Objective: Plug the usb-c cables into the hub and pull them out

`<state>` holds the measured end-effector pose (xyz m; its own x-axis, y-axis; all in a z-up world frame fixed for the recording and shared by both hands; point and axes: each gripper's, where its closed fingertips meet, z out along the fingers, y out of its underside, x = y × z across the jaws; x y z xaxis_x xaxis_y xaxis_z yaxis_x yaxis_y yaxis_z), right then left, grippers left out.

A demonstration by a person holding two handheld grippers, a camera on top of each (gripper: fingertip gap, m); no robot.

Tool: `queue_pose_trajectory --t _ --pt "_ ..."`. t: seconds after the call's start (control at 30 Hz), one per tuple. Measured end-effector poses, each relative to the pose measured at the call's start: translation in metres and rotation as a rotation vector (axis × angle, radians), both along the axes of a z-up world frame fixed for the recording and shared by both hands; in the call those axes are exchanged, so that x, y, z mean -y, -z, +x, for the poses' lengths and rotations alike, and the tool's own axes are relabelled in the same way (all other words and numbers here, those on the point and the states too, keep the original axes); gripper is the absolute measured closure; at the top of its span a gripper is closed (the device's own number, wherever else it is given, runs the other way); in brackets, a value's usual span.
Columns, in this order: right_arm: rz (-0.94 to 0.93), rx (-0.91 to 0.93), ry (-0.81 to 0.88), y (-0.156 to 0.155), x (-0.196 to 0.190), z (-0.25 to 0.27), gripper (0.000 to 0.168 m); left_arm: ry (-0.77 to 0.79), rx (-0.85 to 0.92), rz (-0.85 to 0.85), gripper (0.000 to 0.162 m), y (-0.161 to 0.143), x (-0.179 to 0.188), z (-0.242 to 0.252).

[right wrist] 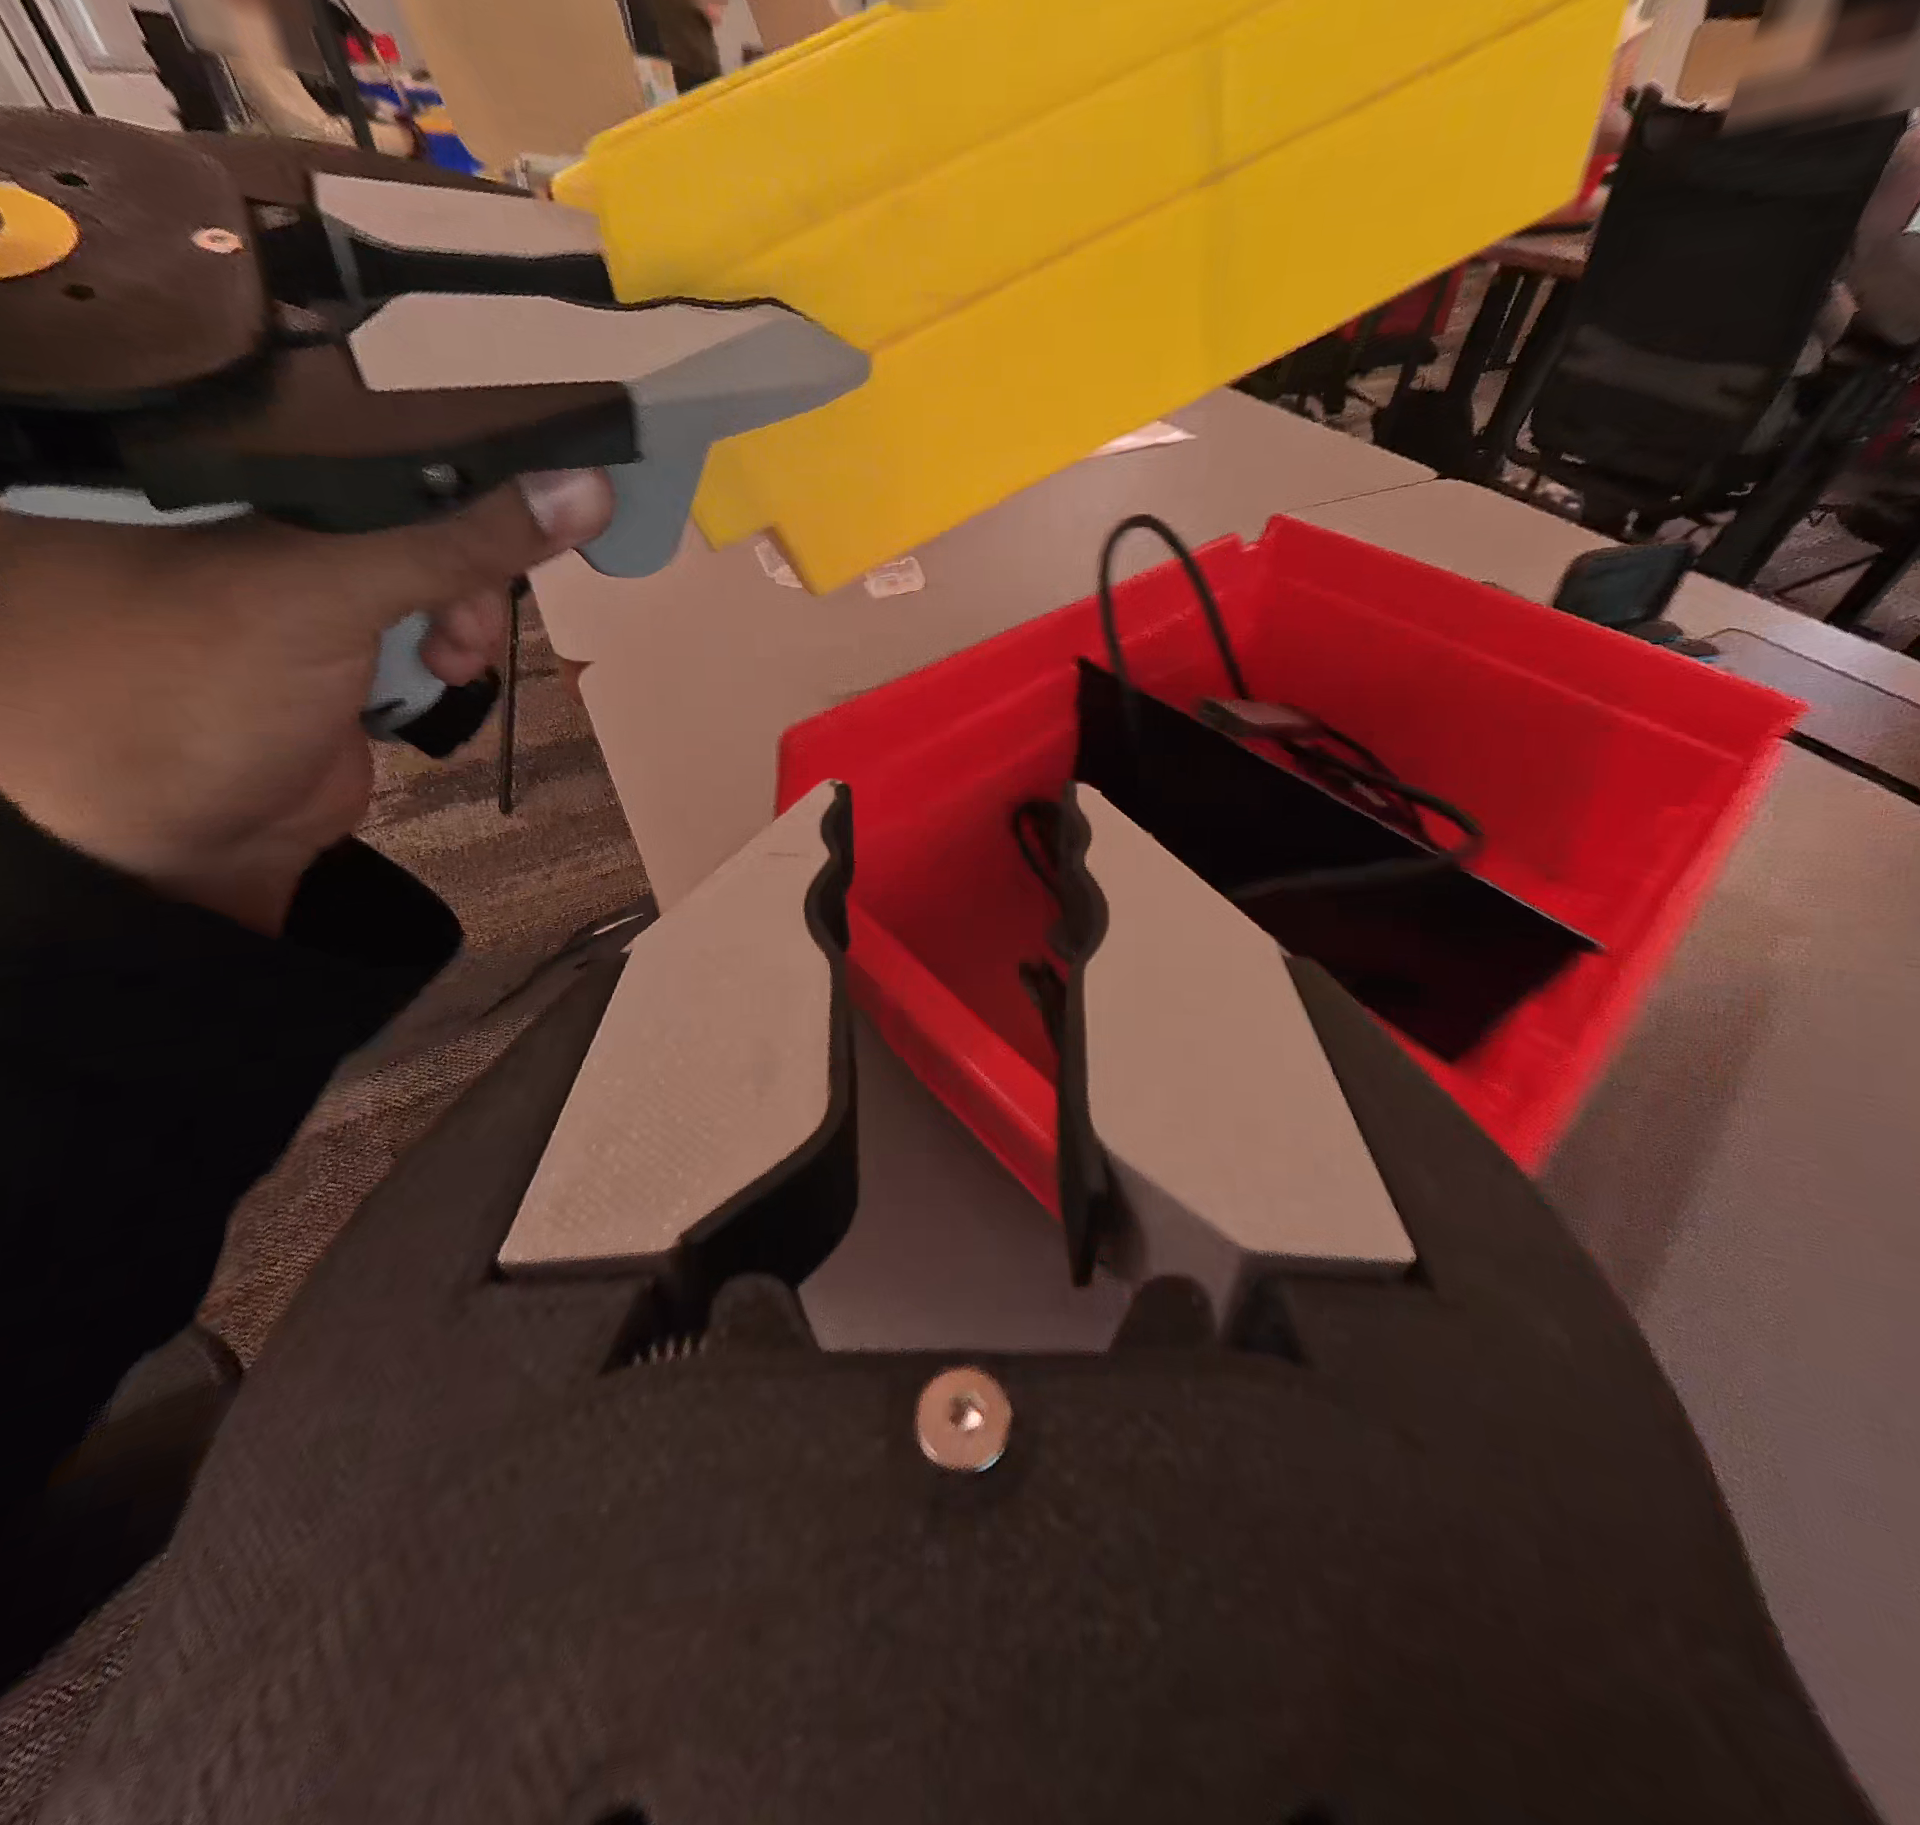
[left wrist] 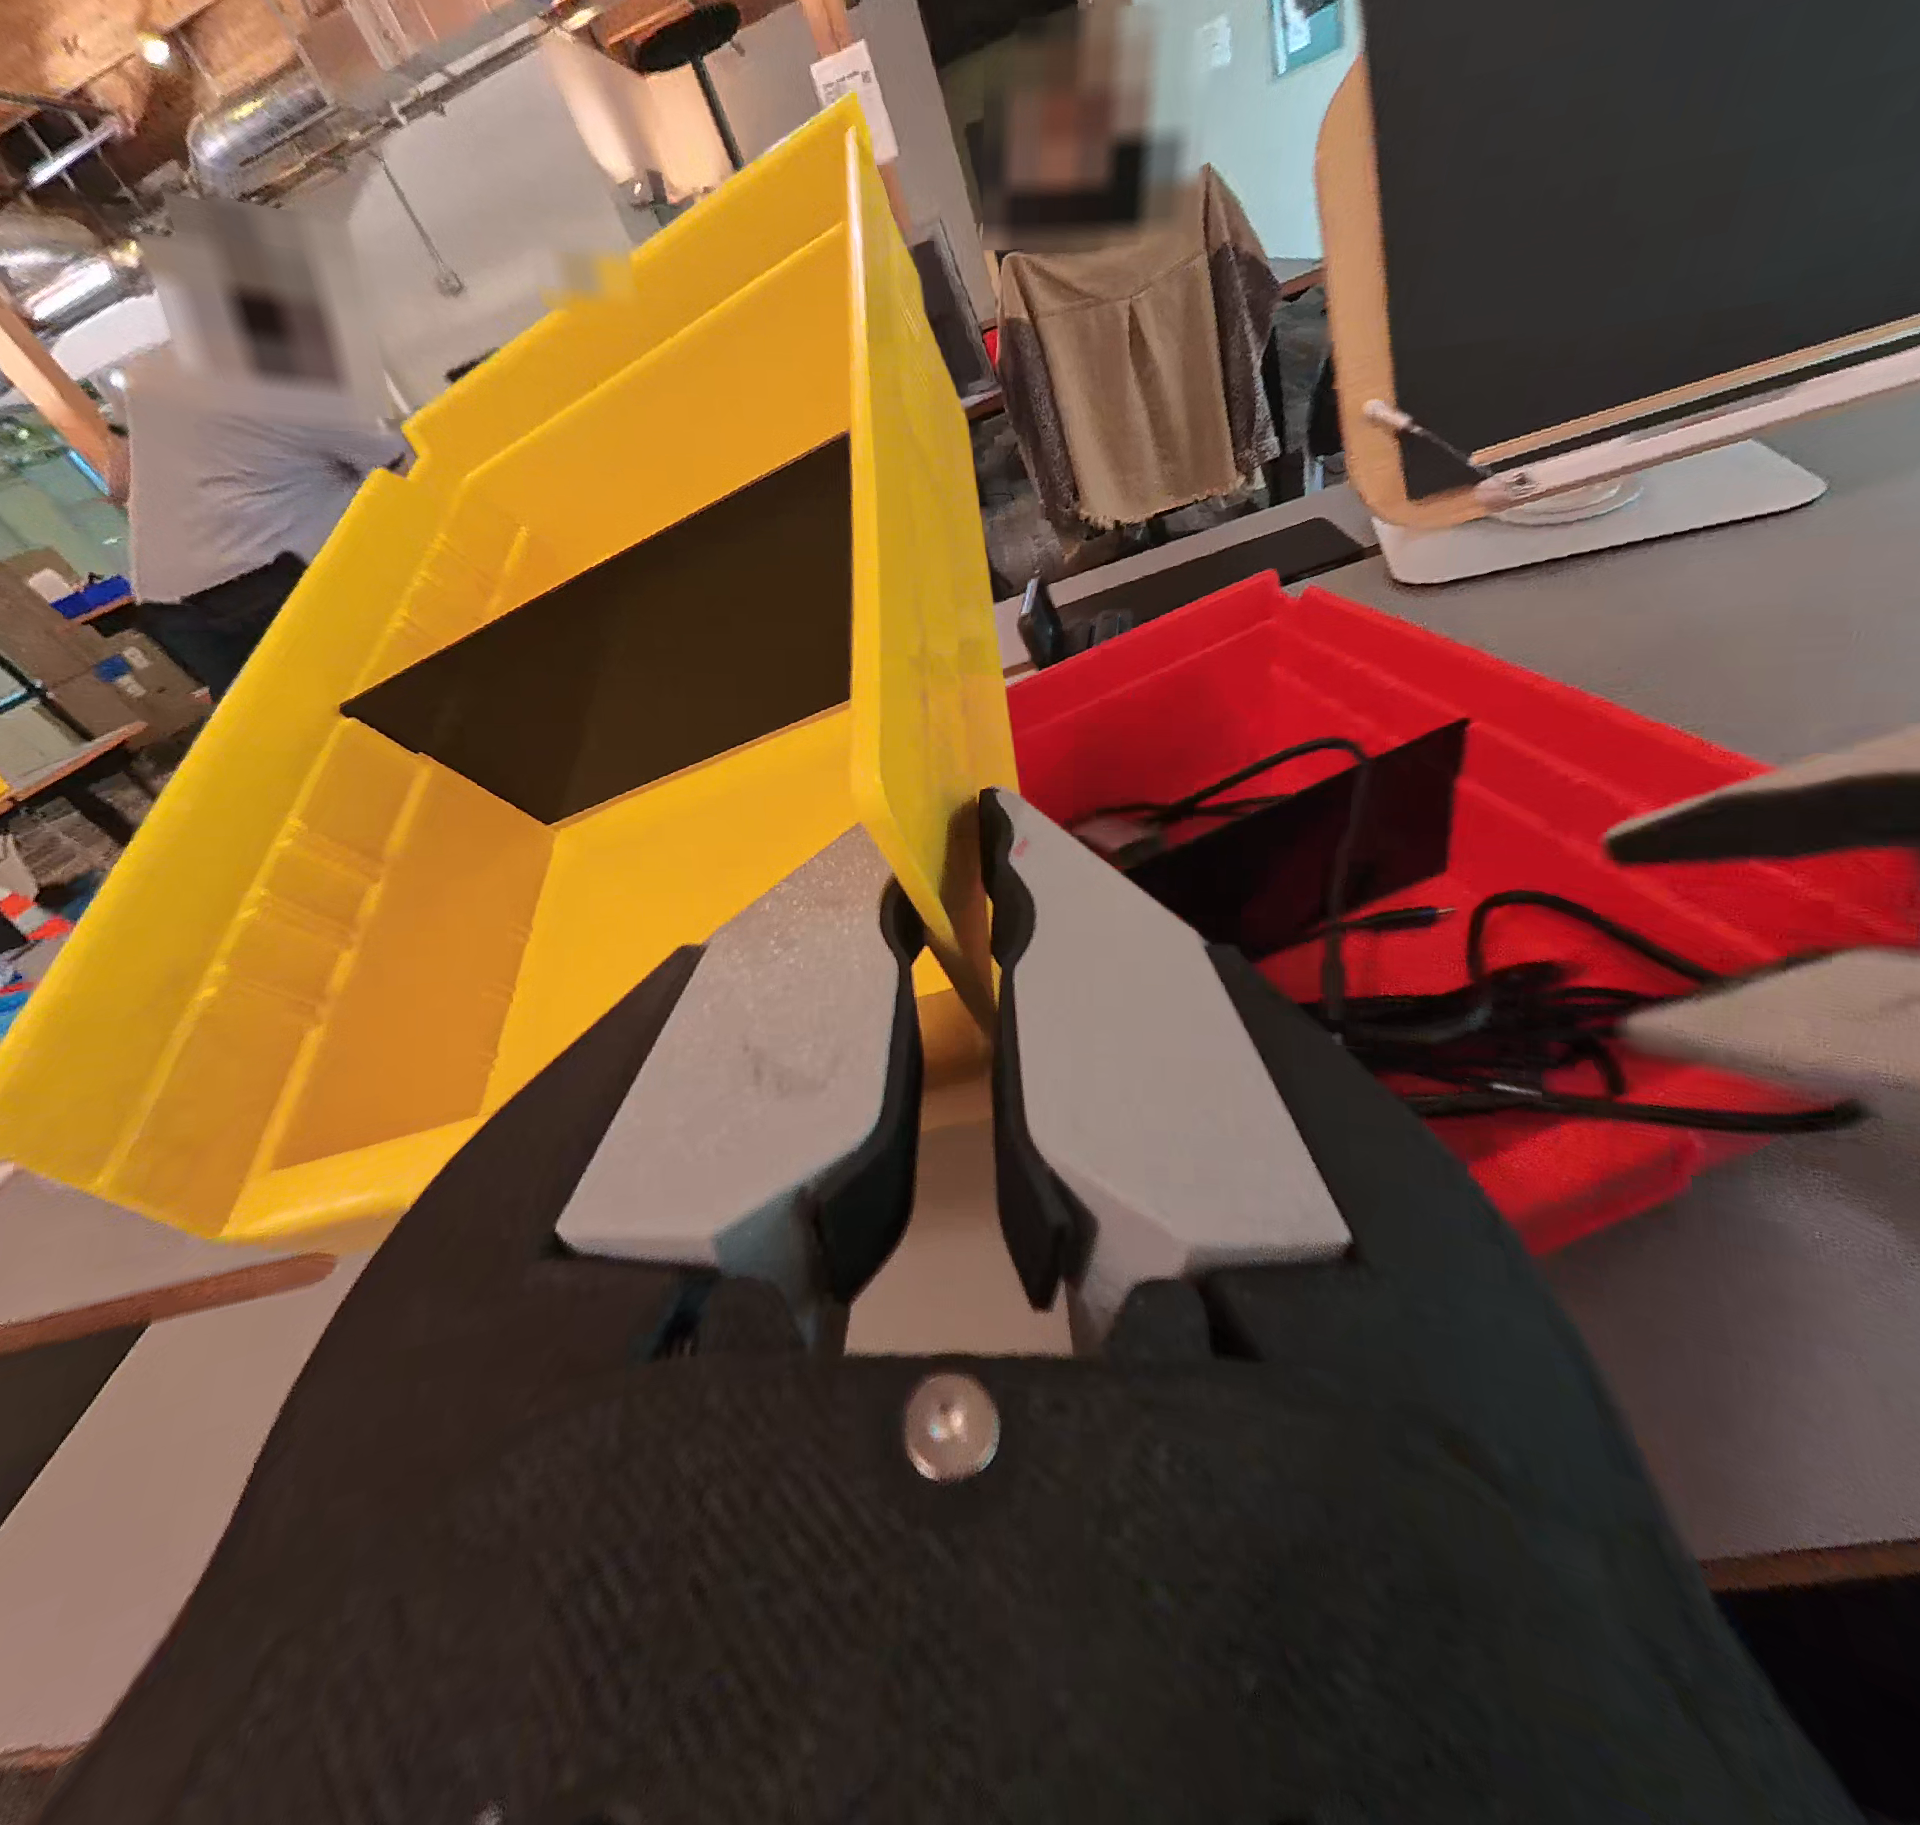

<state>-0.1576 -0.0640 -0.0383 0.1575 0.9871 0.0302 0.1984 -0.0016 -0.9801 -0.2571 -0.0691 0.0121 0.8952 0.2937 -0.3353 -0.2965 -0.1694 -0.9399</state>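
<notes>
- Usb-c cables (left wrist: 1496,1027), thin black leads in a loose tangle, lie in the near compartment of a red plastic bin (right wrist: 1621,736) on the grey counter (right wrist: 1818,1100); none is plugged in or held.
- Nearest in the right wrist view, the right gripper (right wrist: 956,819) has its jaws spread with nothing between them, poised over the red bin's near corner.
- A black divider panel (right wrist: 1299,819) splits the red bin; beyond it a small dark boxy piece (right wrist: 1242,713) with a looping lead sits in the far compartment, probably the hub, though I cannot be sure.
- The left gripper (left wrist: 951,861) is clenched on the side wall of a yellow plastic bin (left wrist: 623,549), which hangs tilted above the counter.
- The step in hand looks like clearing the yellow bin away. To do it well, keep the pinch firm on the thin wall, swing the bin wide of the red one, and set it down flat before letting go.
- The right gripper should then come down over a plug end, not the middle of the tangle.
- Only the left wrist view shows the yellow bin's inside, with its own dark divider and no cables visible.
- Only the right wrist view shows the red bin's far compartment, the yellow bin's ribbed outer side, and the person's hand (right wrist: 208,695) on the left gripper's handle.
</notes>
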Motion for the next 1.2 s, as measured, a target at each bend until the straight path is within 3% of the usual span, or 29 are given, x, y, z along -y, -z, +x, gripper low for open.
queue_pose_trajectory --t 0.2,0.27,0.4,0.5,0.7,0.83,0.97,1.03,1.1,1.2 --pt "-0.007 -0.029 0.085 -0.014 -0.067 0.110 0.128 0.197 -0.052 -0.005 0.157 -0.020 -0.011 0.082" --pt "0.041 0.013 0.185 -0.013 -0.099 0.158 0.120 0.310 -0.084 -0.049 0.157 -0.017 -0.013 0.123" --pt "0.067 0.096 0.387 -0.005 -0.157 0.260 0.121 0.566 -0.053 -0.111 0.157 -0.004 -0.022 0.206" --pt "0.029 0.115 0.447 -0.002 -0.177 0.323 0.121 0.708 -0.055 -0.150 0.156 0.003 -0.039 0.264" --pt "-0.002 0.126 0.575 0.005 -0.196 0.416 0.123 0.841 -0.132 -0.209 0.156 0.034 -0.095 0.362" --pt "-0.050 0.128 0.621 0.018 -0.199 0.442 0.123 0.890 -0.141 -0.290 0.155 0.080 -0.129 0.409" --pt "-0.063 0.119 0.565 0.021 -0.192 0.426 0.120 0.922 -0.093 -0.440 0.158 0.140 -0.153 0.435" --pt "-0.033 0.142 0.575 0.024 -0.194 0.417 0.119 0.854 -0.103 -0.500 0.157 0.161 -0.162 0.428" --pt "-0.029 0.154 0.583 0.028 -0.196 0.408 0.120 0.863 -0.071 -0.504 0.153 0.158 -0.154 0.423" --pt "-0.047 0.156 0.498 0.030 -0.185 0.380 0.115 0.871 -0.003 -0.460 0.131 0.131 -0.131 0.400"
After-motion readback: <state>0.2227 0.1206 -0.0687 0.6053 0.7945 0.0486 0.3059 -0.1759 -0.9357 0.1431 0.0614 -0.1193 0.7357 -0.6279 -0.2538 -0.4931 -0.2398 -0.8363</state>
